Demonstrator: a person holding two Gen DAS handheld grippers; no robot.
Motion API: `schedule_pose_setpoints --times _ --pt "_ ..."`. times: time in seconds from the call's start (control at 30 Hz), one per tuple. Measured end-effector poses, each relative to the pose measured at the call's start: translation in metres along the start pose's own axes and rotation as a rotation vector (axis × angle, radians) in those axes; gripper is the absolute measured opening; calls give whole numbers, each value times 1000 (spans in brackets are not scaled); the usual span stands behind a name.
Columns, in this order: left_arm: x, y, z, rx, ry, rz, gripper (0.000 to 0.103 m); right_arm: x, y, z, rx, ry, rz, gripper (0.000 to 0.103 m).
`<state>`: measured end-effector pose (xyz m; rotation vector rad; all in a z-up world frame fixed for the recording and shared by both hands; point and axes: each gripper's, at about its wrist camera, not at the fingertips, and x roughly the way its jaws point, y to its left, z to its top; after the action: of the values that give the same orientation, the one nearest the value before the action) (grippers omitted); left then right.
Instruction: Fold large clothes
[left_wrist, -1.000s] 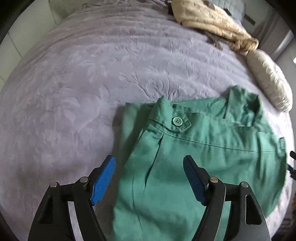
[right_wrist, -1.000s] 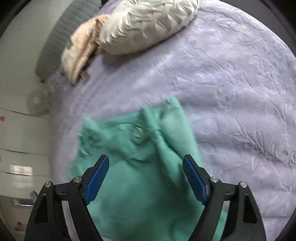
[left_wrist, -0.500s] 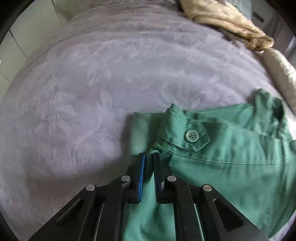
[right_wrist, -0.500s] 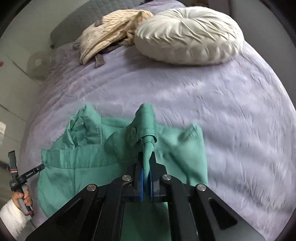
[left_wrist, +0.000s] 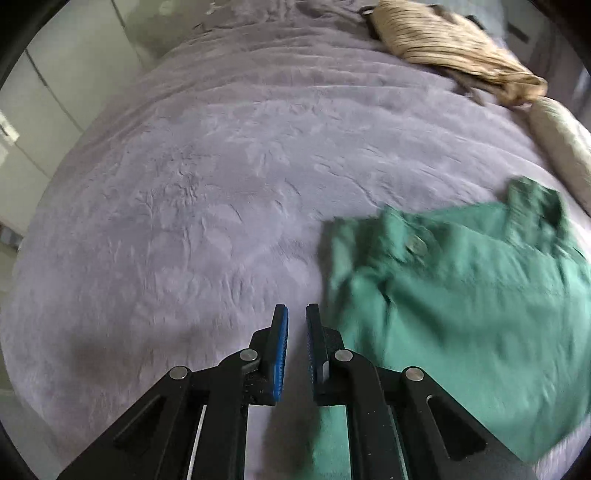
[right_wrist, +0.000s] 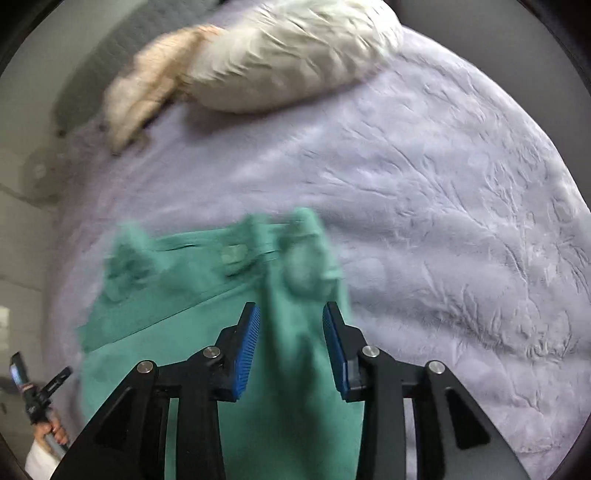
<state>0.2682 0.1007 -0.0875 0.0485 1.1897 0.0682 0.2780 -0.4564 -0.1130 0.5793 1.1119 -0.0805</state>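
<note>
Below, green trousers (right_wrist: 207, 332) lie on a purple bedspread (left_wrist: 221, 184); left gripper (left_wrist: 296, 314) clenched empty, right gripper (right_wrist: 291, 317) opening around the cloth.

1. Bare purple bedspread (left_wrist: 207, 206) lies open left of and beyond the green garment (left_wrist: 461, 295).
2. A beige knit (left_wrist: 454, 48) and cream cushion (right_wrist: 295, 62) block the bed's far end.
</note>
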Motion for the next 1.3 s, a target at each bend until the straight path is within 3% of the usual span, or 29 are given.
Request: schedule_pose_setpoints --times 0.17,0.23,0.33,0.4,0.47,0.57,0.67,0.73,0.8,0.93,1.1,1.3 --pt "-7 -31 -37 35 47 -127 11 11 46 -54 -88 127 151 39" --pt "3 -46 -53 37 79 -131 11 24 58 -73 -99 167 173 39" --pt "20 -49 -70 27 117 -108 11 43 61 -96 -99 220 140 39" --pt "27 -39 -80 7 130 -122 11 50 52 -101 -98 234 74 36" --pt "25 -27 -85 -18 126 -171 11 41 31 -103 -78 214 38 34" --pt "19 -19 -88 -19 127 -175 11 20 -7 -100 -26 169 -71 33" --pt "12 -17 -93 -17 116 -155 11 5 -44 -99 74 152 -93 33" --pt "12 -17 -98 -17 107 -145 11 4 -59 -102 98 146 -98 27" --pt "17 -21 -104 -1 112 -130 11 12 -65 -107 110 156 -97 19" --pt "16 -23 -100 15 112 -91 11 21 -61 -110 95 159 -125 20" --pt "-4 -14 -102 -33 72 -100 11 18 -50 -114 61 176 -138 23" --pt "40 14 -125 -83 200 -32 11 20 -47 -120 77 180 -165 23"
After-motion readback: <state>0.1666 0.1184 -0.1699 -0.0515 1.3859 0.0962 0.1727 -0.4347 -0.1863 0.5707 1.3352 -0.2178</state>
